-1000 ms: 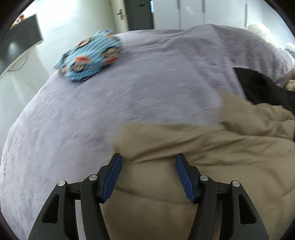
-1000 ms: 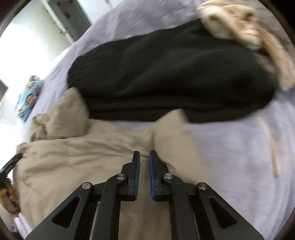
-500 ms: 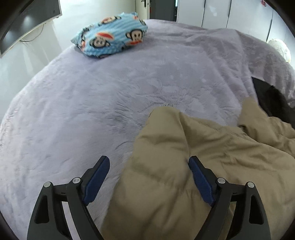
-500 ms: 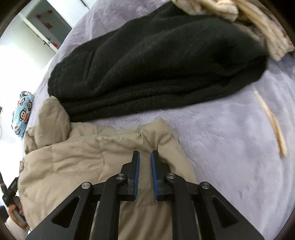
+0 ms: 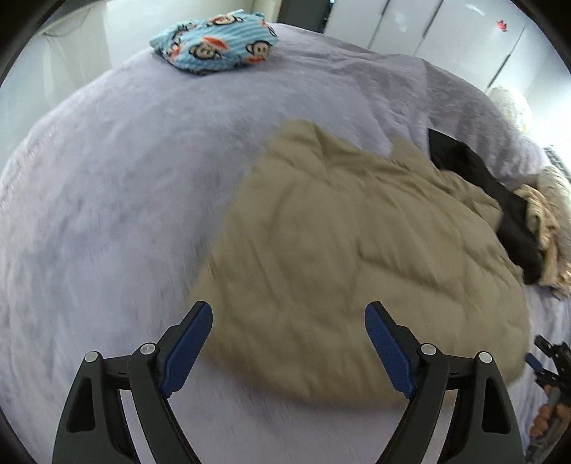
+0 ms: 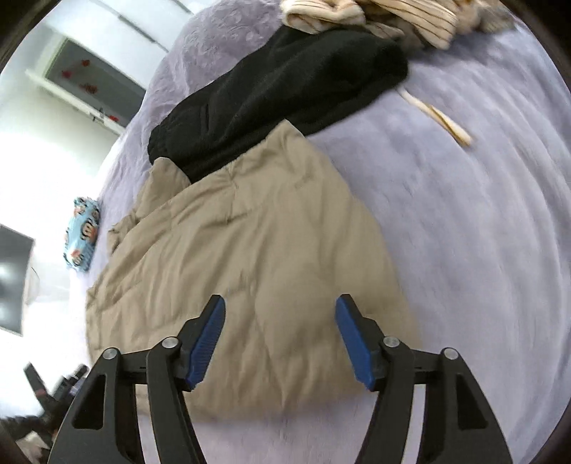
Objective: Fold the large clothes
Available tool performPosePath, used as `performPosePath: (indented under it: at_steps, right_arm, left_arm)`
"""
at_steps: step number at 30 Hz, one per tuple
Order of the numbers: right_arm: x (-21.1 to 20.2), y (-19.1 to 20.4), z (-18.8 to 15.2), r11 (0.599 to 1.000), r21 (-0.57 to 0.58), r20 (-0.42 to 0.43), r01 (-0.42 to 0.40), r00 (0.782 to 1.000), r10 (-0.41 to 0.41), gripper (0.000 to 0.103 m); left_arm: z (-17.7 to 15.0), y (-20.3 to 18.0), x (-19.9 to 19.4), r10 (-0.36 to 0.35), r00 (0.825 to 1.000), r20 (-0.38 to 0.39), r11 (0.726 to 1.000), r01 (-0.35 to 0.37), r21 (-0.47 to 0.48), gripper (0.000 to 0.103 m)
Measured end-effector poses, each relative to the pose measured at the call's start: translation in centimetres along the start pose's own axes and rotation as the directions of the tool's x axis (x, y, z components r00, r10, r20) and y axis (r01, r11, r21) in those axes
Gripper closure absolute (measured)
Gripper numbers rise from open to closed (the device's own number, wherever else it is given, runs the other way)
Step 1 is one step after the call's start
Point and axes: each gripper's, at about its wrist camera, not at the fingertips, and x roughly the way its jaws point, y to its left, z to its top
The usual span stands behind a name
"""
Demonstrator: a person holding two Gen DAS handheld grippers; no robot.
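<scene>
A tan quilted jacket [image 5: 357, 242] lies folded on the lilac bed cover [image 5: 107, 214]; the right wrist view shows the same jacket [image 6: 257, 250]. My left gripper [image 5: 288, 323] hangs open above the jacket's near left edge, nothing between its blue pads. My right gripper [image 6: 280, 316] is over the jacket's near right part; its jaws are opening and no cloth is between the pads. The right gripper also shows at the left wrist view's right edge [image 5: 546, 360].
A black garment [image 6: 278, 92] lies beyond the jacket, partly on it. Striped cream clothing [image 6: 374, 18] is heaped behind that. A blue monkey-print bundle [image 5: 214, 43] sits at the bed's far corner. A cream strap [image 6: 435, 114] lies on the cover [image 6: 464, 232]. White wardrobes [image 5: 428, 32] stand behind the bed.
The right gripper, shut a second ago on the jacket's edge, has let go and opened. The left gripper has widened. Both have drawn back from the jacket, which now lies flat.
</scene>
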Motion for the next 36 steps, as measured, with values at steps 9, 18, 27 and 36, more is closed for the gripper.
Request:
performPosePath:
  at_steps: [9,18,27,36]
  right_arm:
    - [-1.4,-2.7,-5.5,0.982,0.143,-0.075,-0.126,0.988,0.138,0.021]
    - [1.8,-4.3,-8.3,0.894,0.351,-0.107,-0.279,0.936,0.335,0.0]
    - [5.5,-2.9,-6.8,0.816,0.424,-0.047,-0.392,0.891,0.452,0.0]
    - [8.5,-3.9,-5.4,0.703,0.564,0.001,-0.432,0.852,0.523,0.051]
  left_arm:
    - [-5.5,2.0,0.8,-0.171,0.982,-0.081,0.97,0.153,-0.188,0.015]
    - [-5.3,0.9,4.6,-0.352,0.935,-0.052,0.893,0.319,-0.319,0.015]
    - [-1.6,1.2,8.2,-0.333,0.943,0.019,0.868,0.315,-0.384,0.015]
    - [0.7,-0.1,7.5,-0.29,0.955,0.066,0.903,0.295,-0.313,0.082]
